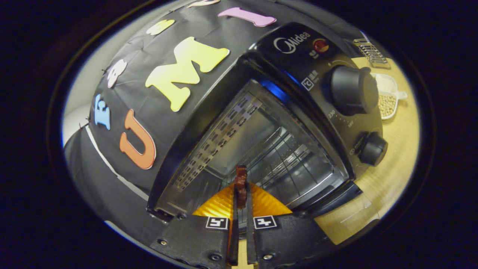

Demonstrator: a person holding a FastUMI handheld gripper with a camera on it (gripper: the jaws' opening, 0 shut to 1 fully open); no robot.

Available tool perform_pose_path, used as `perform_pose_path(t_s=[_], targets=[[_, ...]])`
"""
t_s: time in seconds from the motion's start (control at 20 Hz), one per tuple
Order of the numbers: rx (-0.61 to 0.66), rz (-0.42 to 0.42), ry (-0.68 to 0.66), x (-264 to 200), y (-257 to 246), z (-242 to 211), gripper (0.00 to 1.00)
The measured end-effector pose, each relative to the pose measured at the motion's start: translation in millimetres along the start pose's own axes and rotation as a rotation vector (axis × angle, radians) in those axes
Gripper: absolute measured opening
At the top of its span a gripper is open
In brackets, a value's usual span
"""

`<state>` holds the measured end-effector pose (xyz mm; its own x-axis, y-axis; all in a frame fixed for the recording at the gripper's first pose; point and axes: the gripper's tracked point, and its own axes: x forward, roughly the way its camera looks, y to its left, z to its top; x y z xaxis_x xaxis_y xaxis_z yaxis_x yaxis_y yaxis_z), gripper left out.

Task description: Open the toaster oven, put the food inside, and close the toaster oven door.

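The tongs (241, 194) are nearly closed, their two fingers pinching a small, dark reddish-brown strip of food (241, 181) that stands up from between the tips. Straight ahead of it, and very near, gapes the open mouth of the black toaster oven (298, 48), which sits tilted in the gripper view. Its shiny metal cavity (261, 149) shows a wire rack at the back and a perforated wall on one side. Under the tips lies something ribbed and orange (220, 203), perhaps a tray or liner at the oven's threshold; I cannot tell exactly what it is.

What matters is that the food's long axis points along the fingers and directly into the cavity, so the way in looks like a plain forward push, with no need to swing sideways. The two black knobs (353, 89) are off to one side, on the control panel, well clear of that path. Beyond them, on the pale wooden tabletop (396, 149), rests a white dish of small beige beans (386, 104). The food is not yet set down inside.
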<state>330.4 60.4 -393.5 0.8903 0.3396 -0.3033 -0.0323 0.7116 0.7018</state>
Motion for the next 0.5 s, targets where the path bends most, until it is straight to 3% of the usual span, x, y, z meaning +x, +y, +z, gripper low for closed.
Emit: perform_pose_path(t_s=[0.15, 0.35, 0.5], targets=[[-0.08, -0.043, -0.011, -3, -7, 4, 0.17], [-0.223, -0.117, -0.064, -13, -15, 17, 0.39], [-0.344, -0.145, -0.109, -41, -4, 23, 0.43]])
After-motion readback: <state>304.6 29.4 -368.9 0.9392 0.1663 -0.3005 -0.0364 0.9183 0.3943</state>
